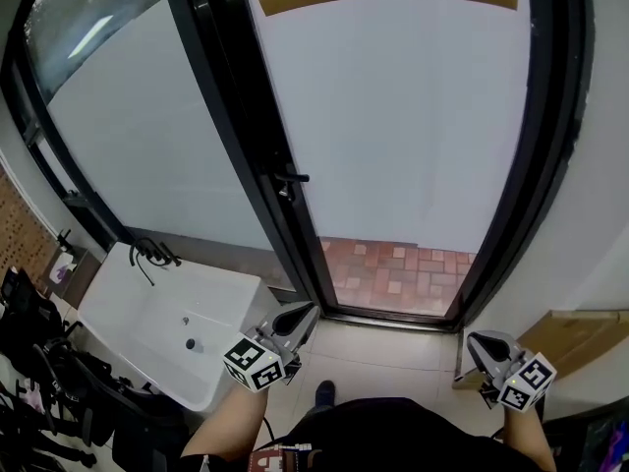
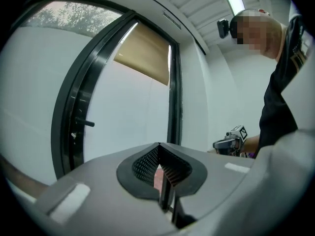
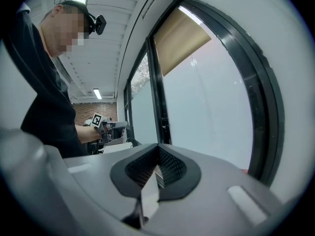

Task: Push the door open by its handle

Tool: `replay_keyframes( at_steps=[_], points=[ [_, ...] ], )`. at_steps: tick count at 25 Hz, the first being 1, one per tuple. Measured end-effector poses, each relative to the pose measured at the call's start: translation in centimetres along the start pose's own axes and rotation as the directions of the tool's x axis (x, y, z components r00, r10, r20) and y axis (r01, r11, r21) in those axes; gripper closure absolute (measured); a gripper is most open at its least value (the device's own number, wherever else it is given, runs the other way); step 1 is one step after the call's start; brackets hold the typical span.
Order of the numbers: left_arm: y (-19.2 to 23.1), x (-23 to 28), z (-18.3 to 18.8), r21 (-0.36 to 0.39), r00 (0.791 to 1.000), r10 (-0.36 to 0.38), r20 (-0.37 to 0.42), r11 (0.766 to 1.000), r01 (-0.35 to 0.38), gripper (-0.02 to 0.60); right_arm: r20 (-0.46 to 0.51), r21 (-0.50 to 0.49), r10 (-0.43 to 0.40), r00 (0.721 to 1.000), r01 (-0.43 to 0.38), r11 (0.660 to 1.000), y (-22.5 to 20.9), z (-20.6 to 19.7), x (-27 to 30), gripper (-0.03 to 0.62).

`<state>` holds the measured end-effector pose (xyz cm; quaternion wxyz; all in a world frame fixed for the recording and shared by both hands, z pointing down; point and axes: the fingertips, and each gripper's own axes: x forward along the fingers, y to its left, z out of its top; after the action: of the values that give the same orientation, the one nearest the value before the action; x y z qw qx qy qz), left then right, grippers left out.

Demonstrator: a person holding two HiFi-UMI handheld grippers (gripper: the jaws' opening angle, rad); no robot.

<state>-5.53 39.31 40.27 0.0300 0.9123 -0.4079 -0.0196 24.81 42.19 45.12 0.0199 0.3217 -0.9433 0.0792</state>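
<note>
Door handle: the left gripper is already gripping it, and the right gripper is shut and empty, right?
No. The head view shows the left gripper shut on nothing, well short of the door handle. The right gripper is indeed shut and empty.

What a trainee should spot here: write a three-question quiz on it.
1. Which is nearer the door handle: the left gripper or the right gripper?
2. True or false: both grippers' jaws stand wide apart.
3. Left of the door stands: A a white sink, B a fridge, C a ladder.
Key: 1 left gripper; 2 false, both are shut; 3 A.
</note>
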Motion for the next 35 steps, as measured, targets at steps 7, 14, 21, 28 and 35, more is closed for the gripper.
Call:
replay_keyframes(
  at_steps=[7, 14, 21, 28, 35],
  points=[
    [12.2, 6.0, 1.8, 0.293, 0.998, 0.035, -0.061, 0.956, -0.015, 0.588, -0.023, -0.033, -0.056, 0.998, 0.056, 0.998, -4.3, 1.0, 10.4, 0.594],
    [24.7, 14.2, 3.7, 0.712, 0.945, 0.106, -0.311, 0.685, 0.157, 0.428, 0.009, 0.005, -0.066, 0.998, 0.066, 0.998, -8.1, 5.3, 26.1, 0.595],
    [31.7, 22.4, 0.1, 0.862, 0.799, 0.354, -0.486, 0.343, 0.372, 0.428, -0.024, 0.019, 0.021, 0.999, -0.021, 1.000, -12.1, 6.7, 33.6, 0.595],
    [36.9, 24.8, -4.0, 0.819, 0.568, 0.626, -0.534, 0.218, 0.530, 0.444, -0.018, 0.044, 0.277, 0.961, -0.276, 0.960, -15.2, 7.6, 36.4, 0.594],
    [38.3, 26.2, -4.0, 0.872, 0.600, 0.690, -0.406, 0.095, 0.480, 0.584, -0.019, 0.099, 0.457, 0.889, -0.453, 0.886, -17.8, 6.7, 37.9, 0.594]
  ],
)
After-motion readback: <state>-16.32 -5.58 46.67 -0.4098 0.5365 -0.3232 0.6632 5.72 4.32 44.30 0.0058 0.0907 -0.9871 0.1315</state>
